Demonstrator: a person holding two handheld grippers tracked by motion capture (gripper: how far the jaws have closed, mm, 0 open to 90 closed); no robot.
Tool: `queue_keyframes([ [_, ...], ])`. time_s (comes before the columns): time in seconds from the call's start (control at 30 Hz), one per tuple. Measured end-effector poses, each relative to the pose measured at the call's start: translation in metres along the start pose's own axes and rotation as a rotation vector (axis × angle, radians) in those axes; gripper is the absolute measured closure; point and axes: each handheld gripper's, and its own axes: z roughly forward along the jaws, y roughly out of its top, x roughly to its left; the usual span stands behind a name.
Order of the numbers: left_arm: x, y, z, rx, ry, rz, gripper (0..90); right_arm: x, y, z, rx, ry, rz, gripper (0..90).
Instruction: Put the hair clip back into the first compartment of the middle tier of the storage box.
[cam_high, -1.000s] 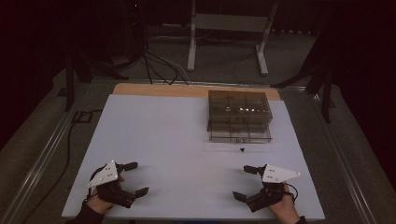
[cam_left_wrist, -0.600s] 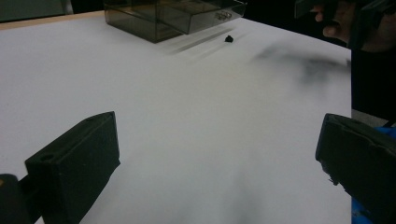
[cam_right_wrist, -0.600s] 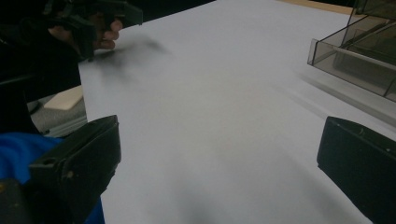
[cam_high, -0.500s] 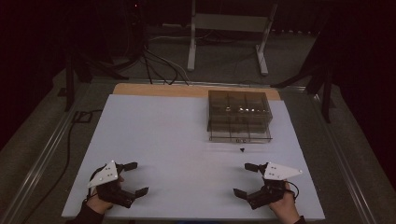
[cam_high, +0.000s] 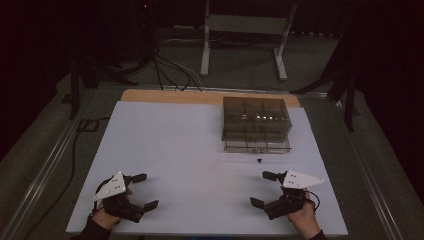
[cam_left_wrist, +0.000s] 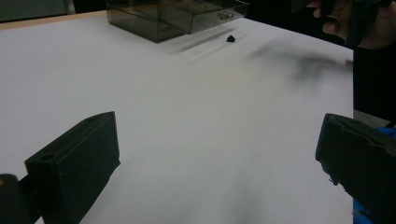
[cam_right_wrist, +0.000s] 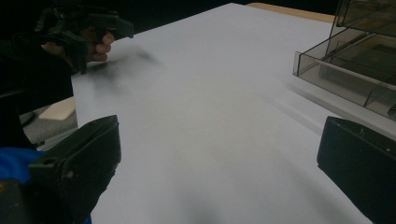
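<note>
A smoky clear plastic drawer box (cam_high: 256, 123) stands at the back right of the white table (cam_high: 190, 150); it also shows in the left gripper view (cam_left_wrist: 173, 16) and the right gripper view (cam_right_wrist: 359, 51). A small black piece (cam_high: 259, 160) lies on the table just in front of the box, seen too in the left gripper view (cam_left_wrist: 230, 38). My left gripper (cam_high: 145, 191) rests open near the front left edge, nothing between its jaws. My right gripper (cam_high: 264, 188) is open near the front right edge, also empty. The box's lowest drawer looks slightly pulled out.
A strip of bare wood (cam_high: 200, 96) runs along the table's far edge. Behind the table stand a metal frame (cam_high: 245, 40) and loose cables (cam_high: 160, 65) on the floor. Metal rails (cam_high: 45, 165) flank the table on both sides.
My right gripper has shifted slightly to the right. My left gripper and the box stay put.
</note>
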Motion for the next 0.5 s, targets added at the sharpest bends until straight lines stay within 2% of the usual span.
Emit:
queue_keyframes([
  [0.5, 0.0, 0.0, 0.0, 0.001, -0.004, -0.003, 0.7, -0.013, 0.0, 0.004, 0.011, -0.046, 0.031, 0.0],
])
